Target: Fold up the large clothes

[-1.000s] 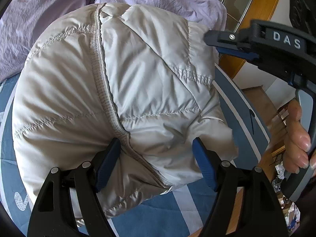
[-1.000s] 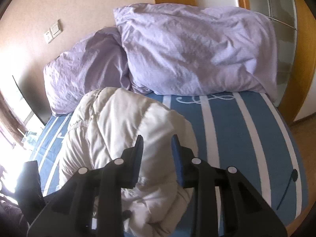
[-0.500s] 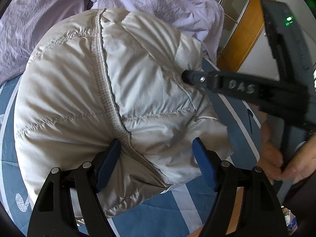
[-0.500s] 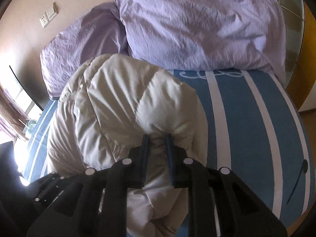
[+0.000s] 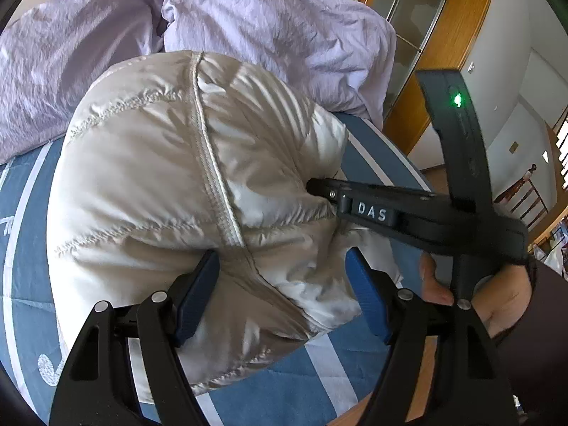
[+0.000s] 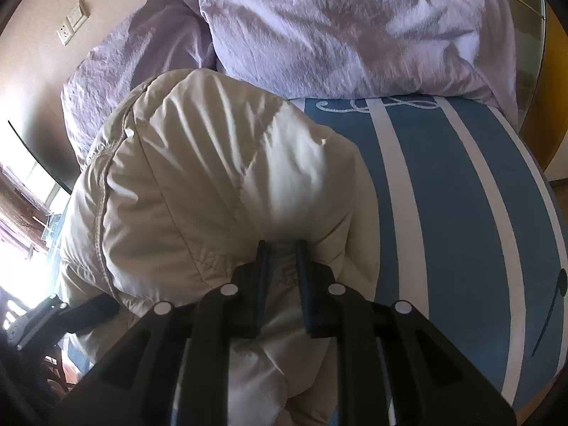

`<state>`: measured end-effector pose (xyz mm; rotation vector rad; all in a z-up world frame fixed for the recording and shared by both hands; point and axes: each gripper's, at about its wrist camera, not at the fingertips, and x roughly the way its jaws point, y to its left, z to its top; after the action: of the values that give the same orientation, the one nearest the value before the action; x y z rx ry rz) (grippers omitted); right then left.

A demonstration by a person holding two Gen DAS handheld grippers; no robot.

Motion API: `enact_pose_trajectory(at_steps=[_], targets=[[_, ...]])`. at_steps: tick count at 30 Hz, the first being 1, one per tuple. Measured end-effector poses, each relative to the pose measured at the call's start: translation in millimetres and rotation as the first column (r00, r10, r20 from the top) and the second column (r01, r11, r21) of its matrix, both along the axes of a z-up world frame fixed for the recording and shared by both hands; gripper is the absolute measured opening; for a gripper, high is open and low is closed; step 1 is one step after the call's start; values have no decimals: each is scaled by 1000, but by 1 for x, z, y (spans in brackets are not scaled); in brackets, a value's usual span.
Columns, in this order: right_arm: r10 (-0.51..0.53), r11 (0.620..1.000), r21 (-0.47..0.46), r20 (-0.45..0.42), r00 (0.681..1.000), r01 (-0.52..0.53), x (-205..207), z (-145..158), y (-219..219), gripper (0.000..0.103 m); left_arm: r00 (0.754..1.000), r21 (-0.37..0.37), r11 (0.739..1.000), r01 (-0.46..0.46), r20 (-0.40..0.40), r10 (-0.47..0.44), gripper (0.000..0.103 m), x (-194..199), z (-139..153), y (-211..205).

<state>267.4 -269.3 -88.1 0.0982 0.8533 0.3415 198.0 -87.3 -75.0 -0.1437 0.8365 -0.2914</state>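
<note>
A cream quilted puffer jacket (image 5: pixel 159 191) lies bundled in a thick mound on the blue striped bed; it also fills the right wrist view (image 6: pixel 213 191). My left gripper (image 5: pixel 284 284) is open, its blue pads on either side of the jacket's near end. My right gripper (image 6: pixel 282 259) has its jaws drawn close on a fold of the jacket's right side. In the left wrist view the right gripper (image 5: pixel 319 188) pushes into the jacket from the right, and a hand holds its handle.
Two lilac pillows (image 6: pixel 337 28) lie at the head of the bed, just behind the jacket. The blue and white striped bedsheet (image 6: pixel 461 213) extends to the right. A wooden wardrobe (image 5: pixel 436 53) stands beyond the bed's right edge.
My right gripper moved forward and down into the jacket's right side and its jaws narrowed on the fabric. The jacket bulged up and wrinkled. My left gripper stayed open in place.
</note>
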Motion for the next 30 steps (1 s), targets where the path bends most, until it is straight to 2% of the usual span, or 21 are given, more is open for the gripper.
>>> enact_pose_trajectory(at_steps=[14,24,30], targets=[[-17,1000,19,-16,1000,18,3,-7,-5,15,1000,-8,1000,-1,23,1,74,4,6,2],[-41,998,40,-14,999,41,1,-12,-8,15,997,-20,999,-32,75,33,74,16,32,15],[-49,998,43,-14,999,49,-1,-13,-9,15,991,10,998,-56,122,54,74,31,49,23]])
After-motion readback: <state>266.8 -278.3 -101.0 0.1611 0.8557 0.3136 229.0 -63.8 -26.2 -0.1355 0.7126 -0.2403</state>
